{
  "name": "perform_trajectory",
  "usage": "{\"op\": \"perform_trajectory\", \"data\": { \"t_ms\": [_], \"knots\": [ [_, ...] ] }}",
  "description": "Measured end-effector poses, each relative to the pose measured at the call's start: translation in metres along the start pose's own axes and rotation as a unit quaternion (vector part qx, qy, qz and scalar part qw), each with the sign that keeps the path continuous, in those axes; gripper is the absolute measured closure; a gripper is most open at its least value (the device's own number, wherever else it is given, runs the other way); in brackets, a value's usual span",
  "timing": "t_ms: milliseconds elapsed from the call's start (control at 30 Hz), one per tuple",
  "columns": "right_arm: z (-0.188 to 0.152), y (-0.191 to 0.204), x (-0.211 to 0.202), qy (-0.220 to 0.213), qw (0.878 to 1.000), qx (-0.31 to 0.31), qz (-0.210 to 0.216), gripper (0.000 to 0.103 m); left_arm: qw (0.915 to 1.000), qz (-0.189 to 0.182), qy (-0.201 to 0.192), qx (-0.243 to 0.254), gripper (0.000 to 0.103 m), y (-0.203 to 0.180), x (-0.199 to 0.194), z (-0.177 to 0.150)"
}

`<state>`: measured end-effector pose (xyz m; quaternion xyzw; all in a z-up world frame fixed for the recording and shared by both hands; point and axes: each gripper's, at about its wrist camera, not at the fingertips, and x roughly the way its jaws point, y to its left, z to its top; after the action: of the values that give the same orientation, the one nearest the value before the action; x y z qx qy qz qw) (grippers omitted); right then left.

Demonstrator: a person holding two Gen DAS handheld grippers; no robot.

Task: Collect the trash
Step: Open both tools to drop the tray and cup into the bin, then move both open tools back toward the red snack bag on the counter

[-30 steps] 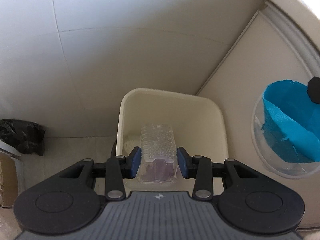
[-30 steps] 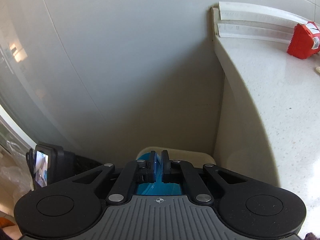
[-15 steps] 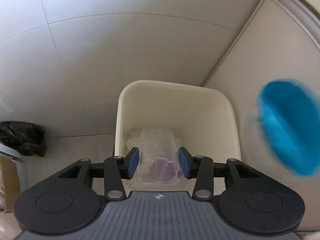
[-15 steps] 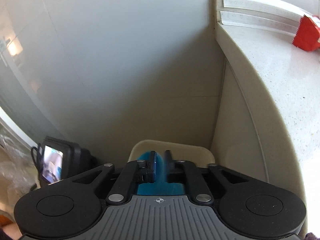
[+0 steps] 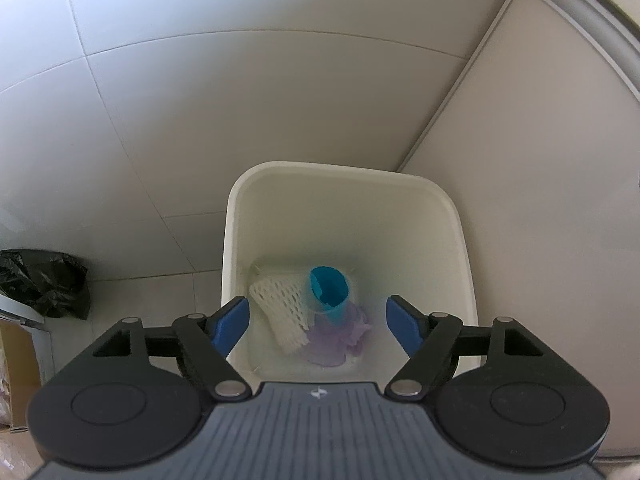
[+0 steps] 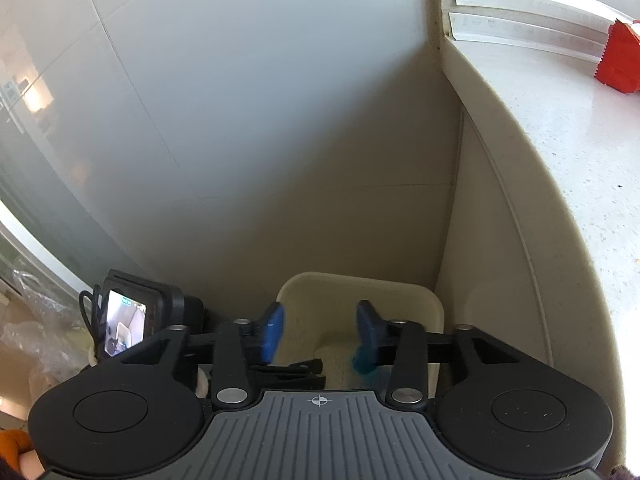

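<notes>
Both grippers point down over the bin, jaws opening, nothing gripped in either. Left gripper (image 5: 318,322): blue pads wide apart, gap between them clear, only the bin's inside visible through it. Right gripper (image 6: 320,330): pads about half open, also opening, a blurred bit of blue just below the right pad, not pressed by either pad. Directly under the left gripper is the cream trash bin (image 5: 456,232), rounded rectangular rim, open top. Trash lies at its bottom: a blue cup (image 5: 329,290) tilted with its mouth up and left, a white foam net sleeve (image 5: 282,306) just left of it and touching it, and a clear plastic tray with purple inside (image 5: 336,340) under and in front of the cup. Tray edges hard to make out. Bin sits in the corner where the tiled wall (image 5: 240,100) meets a pale cabinet side (image 5: 540,200). Left of the bin, on the floor near the wall, a crumpled black bag (image 5: 44,282). From the right wrist view the left gripper's camera screen (image 6: 124,326) shows to the left of the bin. Further out on the right, a speckled white countertop (image 6: 560,152) runs above the bin, with a red serrated packet (image 6: 618,60) at its far end near the wall strip.
</notes>
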<state>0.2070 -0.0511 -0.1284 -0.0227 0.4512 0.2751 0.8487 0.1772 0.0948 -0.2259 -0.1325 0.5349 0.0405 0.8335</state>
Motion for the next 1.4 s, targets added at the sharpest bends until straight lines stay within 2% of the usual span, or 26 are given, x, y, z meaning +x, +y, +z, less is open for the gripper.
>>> {"op": "perform_trajectory", "data": {
  "t_ms": [233, 367, 533, 667, 800, 967, 1100, 1233, 1400],
  "knots": [
    [0.011, -0.005, 0.001, -0.007, 1.000, 0.005, 0.013, 0.033, 1.0000, -0.006, -0.001, -0.002, 0.025, 0.004, -0.005, 0.003],
    [0.017, -0.002, -0.011, -0.020, 0.999, 0.007, 0.024, 0.024, 1.0000, -0.008, -0.004, 0.002, 0.021, 0.005, -0.010, 0.005],
    [0.028, -0.002, -0.033, -0.049, 0.998, 0.021, 0.019, 0.016, 0.9997, -0.013, -0.017, 0.009, 0.015, 0.001, -0.024, 0.009],
    [0.036, -0.001, -0.055, -0.077, 0.997, 0.029, 0.004, 0.013, 0.9992, -0.017, -0.032, 0.016, 0.009, -0.001, -0.044, 0.017],
    [0.041, 0.005, -0.081, -0.104, 0.994, -0.012, -0.031, 0.009, 0.9979, -0.018, -0.056, 0.029, 0.006, -0.006, -0.070, 0.029],
    [0.042, 0.006, -0.112, -0.146, 0.982, -0.059, -0.100, 0.006, 0.9942, -0.037, -0.096, 0.032, 0.003, -0.016, -0.104, 0.045],
    [0.045, -0.007, -0.142, -0.167, 0.971, -0.114, -0.128, 0.006, 0.9895, -0.053, -0.125, 0.050, 0.001, -0.034, -0.127, 0.053],
    [0.032, -0.026, -0.182, -0.203, 0.962, -0.149, -0.105, 0.003, 0.9836, -0.072, -0.149, 0.071, 0.001, -0.055, -0.146, 0.059],
    [0.019, -0.058, -0.213, -0.212, 0.960, -0.163, -0.086, 0.002, 0.9759, -0.095, -0.171, 0.097, 0.001, -0.086, -0.155, 0.070]
  ]
}}
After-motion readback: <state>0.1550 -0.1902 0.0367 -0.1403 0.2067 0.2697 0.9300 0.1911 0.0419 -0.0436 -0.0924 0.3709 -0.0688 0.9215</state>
